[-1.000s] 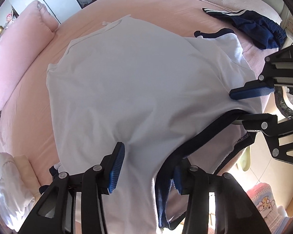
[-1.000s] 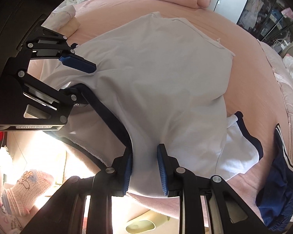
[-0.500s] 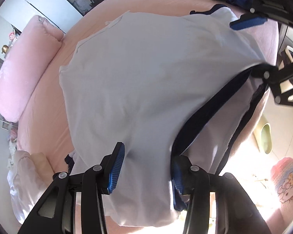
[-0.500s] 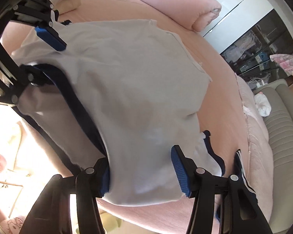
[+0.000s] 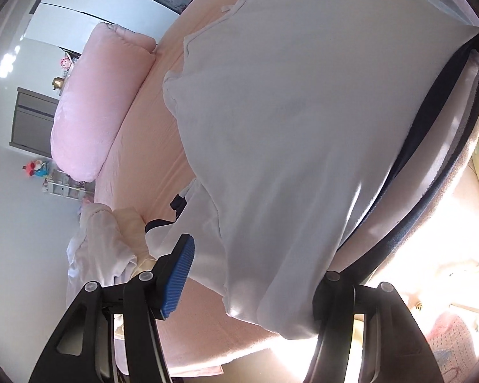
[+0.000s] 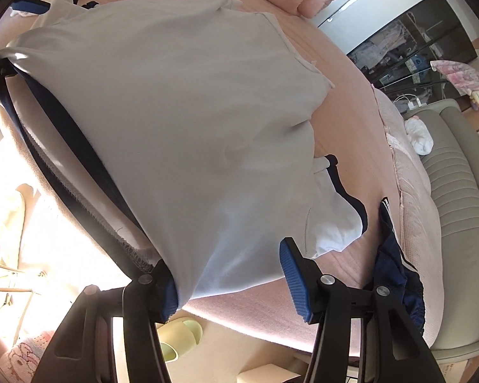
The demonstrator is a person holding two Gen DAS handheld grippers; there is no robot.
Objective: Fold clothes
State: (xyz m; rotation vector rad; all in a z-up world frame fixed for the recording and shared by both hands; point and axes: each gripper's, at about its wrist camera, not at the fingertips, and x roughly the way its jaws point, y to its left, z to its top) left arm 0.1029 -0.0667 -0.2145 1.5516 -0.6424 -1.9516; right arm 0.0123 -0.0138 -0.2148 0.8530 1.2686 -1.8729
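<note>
A white T-shirt point(image 5: 303, 121) with navy trim point(image 5: 431, 121) lies spread on the pink bed point(image 5: 143, 146), its near edge hanging over the bed's side. My left gripper point(image 5: 252, 284) is at that near edge, jaws opening. Its left pad point(image 5: 178, 274) is clear of the cloth, and the shirt drapes over the right finger. My right gripper point(image 6: 230, 287) stands open at the shirt's point(image 6: 182, 121) other near corner. Its right pad point(image 6: 293, 281) is bare and cloth lies against the left finger. A short sleeve point(image 6: 332, 223) pokes out beside it.
Navy shorts point(image 6: 396, 271) lie on the bed right of the shirt. A pink pillow point(image 5: 102, 102) and a pile of pale clothes point(image 5: 102, 245) sit at the left. Green slippers point(image 6: 175, 335) are on the floor below the bed edge; a grey sofa point(image 6: 456, 207) stands beyond.
Both grippers' jaws have spread wider and their pads have come off the shirt's near edge. Both views have swung and sunk toward the bed's side.
</note>
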